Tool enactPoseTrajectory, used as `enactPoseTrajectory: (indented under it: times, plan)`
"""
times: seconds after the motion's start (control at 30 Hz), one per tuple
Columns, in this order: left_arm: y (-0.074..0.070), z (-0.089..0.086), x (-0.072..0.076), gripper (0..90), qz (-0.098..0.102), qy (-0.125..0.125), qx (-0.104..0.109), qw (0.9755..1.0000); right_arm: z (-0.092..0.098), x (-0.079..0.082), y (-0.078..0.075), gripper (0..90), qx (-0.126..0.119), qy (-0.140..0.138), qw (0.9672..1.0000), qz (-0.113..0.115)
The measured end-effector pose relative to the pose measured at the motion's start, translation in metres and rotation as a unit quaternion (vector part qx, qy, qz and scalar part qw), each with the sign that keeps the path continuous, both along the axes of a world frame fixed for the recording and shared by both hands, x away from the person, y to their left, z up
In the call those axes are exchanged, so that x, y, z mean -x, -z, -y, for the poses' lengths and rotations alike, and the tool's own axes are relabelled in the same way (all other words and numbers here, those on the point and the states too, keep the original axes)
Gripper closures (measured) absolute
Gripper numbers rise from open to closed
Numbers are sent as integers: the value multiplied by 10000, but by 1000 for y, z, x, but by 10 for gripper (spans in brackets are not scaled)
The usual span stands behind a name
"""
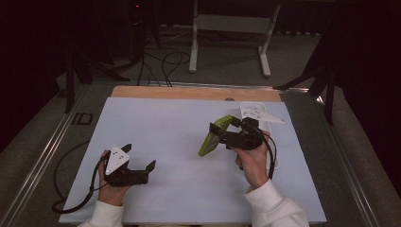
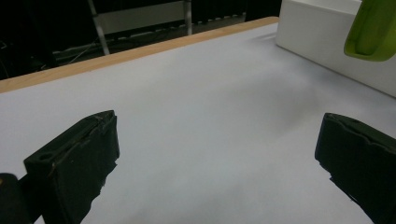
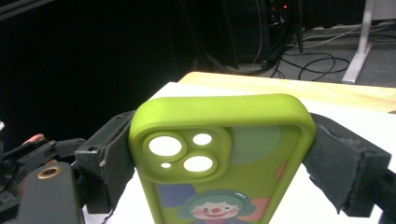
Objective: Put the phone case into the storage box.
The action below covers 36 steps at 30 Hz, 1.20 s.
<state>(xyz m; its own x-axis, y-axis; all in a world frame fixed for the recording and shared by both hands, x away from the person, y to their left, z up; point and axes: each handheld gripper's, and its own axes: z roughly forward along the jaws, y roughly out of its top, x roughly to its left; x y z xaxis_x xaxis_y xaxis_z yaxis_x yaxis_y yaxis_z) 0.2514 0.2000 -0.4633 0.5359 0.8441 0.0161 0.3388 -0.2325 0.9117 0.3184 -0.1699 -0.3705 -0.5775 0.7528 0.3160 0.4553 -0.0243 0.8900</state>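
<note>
A lime-green phone case (image 1: 209,139) with a cartoon clown on its back is held tilted above the white table top (image 1: 179,142), right of centre. My right gripper (image 1: 221,131) is shut on it. In the right gripper view the two padded jaws press the case (image 3: 219,186) from both sides, just below its camera cut-outs, and my right gripper (image 3: 224,140) holds it upright. My left gripper (image 1: 139,157) rests low near the front left, open, with nothing between its jaws. In the left gripper view this gripper (image 2: 215,158) is spread wide over bare table, and a corner of the case (image 2: 373,28) hangs at the upper right.
A long white box (image 1: 275,158) lies along the table's right side, behind the right hand; its wall (image 2: 322,42) is seen from the left gripper. A wooden strip (image 1: 194,92) edges the far side. Cables and stand legs (image 1: 194,42) are on the floor beyond.
</note>
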Motion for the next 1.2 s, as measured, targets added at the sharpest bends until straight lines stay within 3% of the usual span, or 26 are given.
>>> enactPoseTrajectory:
  times: [1.2]
  plan:
    - [8, -5, 3, 1, 11, -93, -74, 9999, 12, -18, -11, 157, 133, 282, 9995, 56]
